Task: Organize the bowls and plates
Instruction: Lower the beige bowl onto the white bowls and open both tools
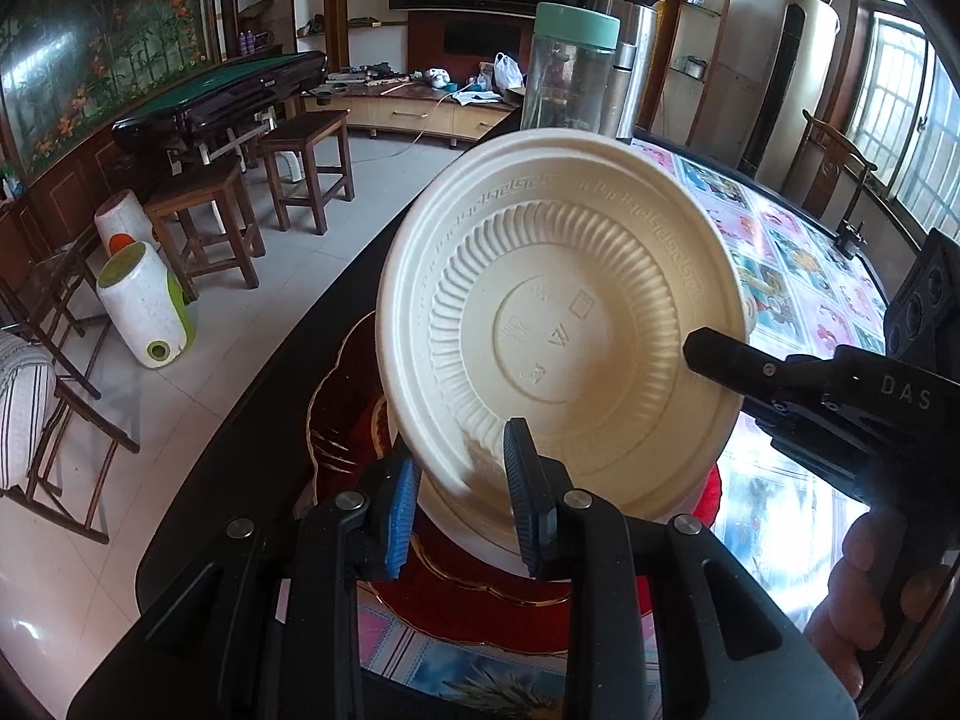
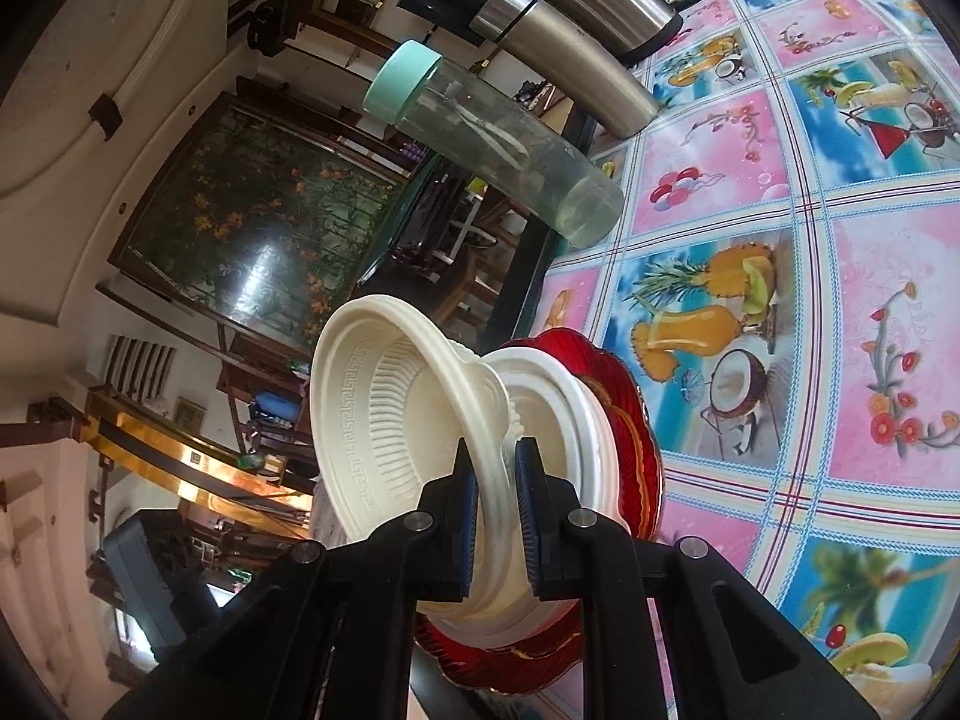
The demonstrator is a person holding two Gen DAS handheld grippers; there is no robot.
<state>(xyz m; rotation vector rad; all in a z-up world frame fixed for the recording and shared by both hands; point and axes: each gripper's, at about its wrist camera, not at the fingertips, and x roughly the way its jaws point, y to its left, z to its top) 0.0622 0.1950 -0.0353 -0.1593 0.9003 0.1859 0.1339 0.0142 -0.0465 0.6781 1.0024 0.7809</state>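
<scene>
- The cream bowl (image 1: 564,324) is being held tilted on edge above the stack, its ribbed underside facing the left wrist view and its hollow facing away in the right wrist view.
- The right tool (image 2: 497,516) is pinching the bowl's rim between its pads; in the left view it is reaching in from the right side.
- The left tool (image 1: 459,504) is standing with its jaws apart around the bowl's lower edge; the pads appear not to be pressing on it.
- Below, a white plate (image 2: 576,420) is resting on a red plate (image 2: 636,420) near the tabletop's edge.
- Judged step: stacking the bowl onto the plates. The next move is calling for levelling the bowl, centring it over the white plate and lowering before letting go; a tilted release could let it slide off.
- The tabletop (image 2: 840,300) is wearing a glossy fruit-print cover, with a clear bottle (image 1: 567,69) and a steel flask (image 1: 636,48) standing beyond.
- Wooden stools (image 1: 306,168) and a tiled floor are filling the room behind.
</scene>
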